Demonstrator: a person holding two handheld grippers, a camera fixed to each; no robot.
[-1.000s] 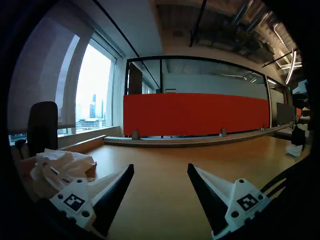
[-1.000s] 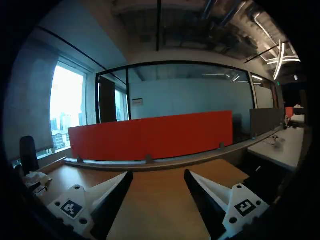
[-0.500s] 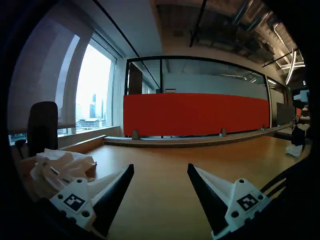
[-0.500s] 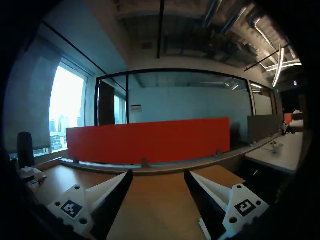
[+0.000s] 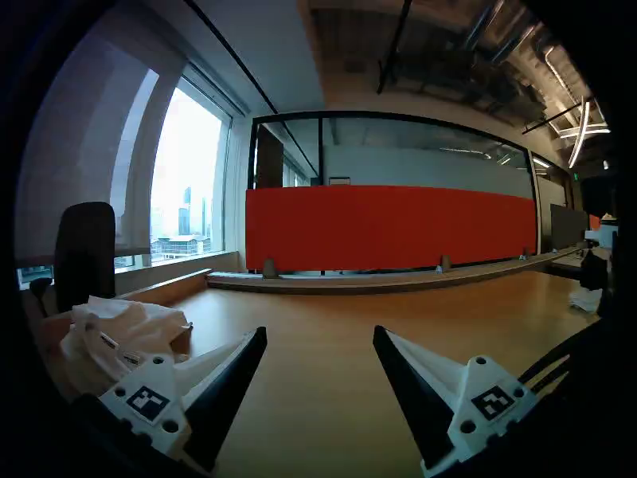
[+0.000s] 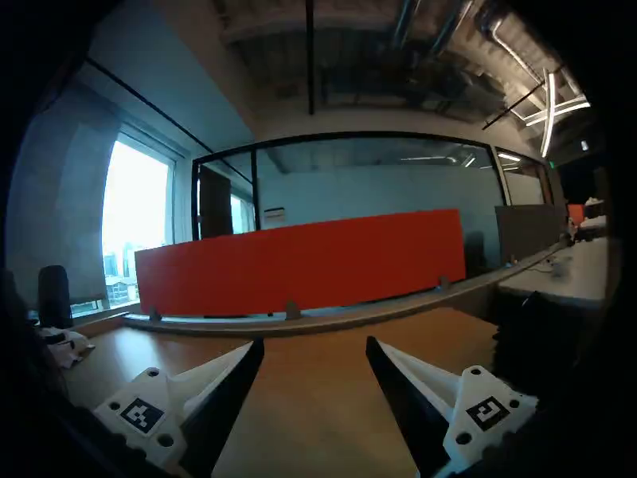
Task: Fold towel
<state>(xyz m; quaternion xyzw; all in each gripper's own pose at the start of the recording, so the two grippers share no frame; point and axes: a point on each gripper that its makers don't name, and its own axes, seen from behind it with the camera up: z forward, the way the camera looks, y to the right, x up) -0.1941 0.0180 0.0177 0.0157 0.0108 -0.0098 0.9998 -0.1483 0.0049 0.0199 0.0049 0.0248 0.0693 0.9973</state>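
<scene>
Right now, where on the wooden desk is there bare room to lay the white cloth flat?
The light wooden desk is bare from the open left gripper ahead to the long red partition, and likewise ahead of the open right gripper. Crowded: the left end, where the crumpled white cloth sits by the black chair back.

The crumpled white cloth [image 5: 119, 336] is partly hidden behind one finger [image 5: 199, 382] of the left gripper [image 5: 318, 334]. Far right, a white scrap [image 5: 587, 299] is too small to identify. In the right gripper view, a dark bulk [image 6: 541, 342] at the edge is unreadable.
</scene>
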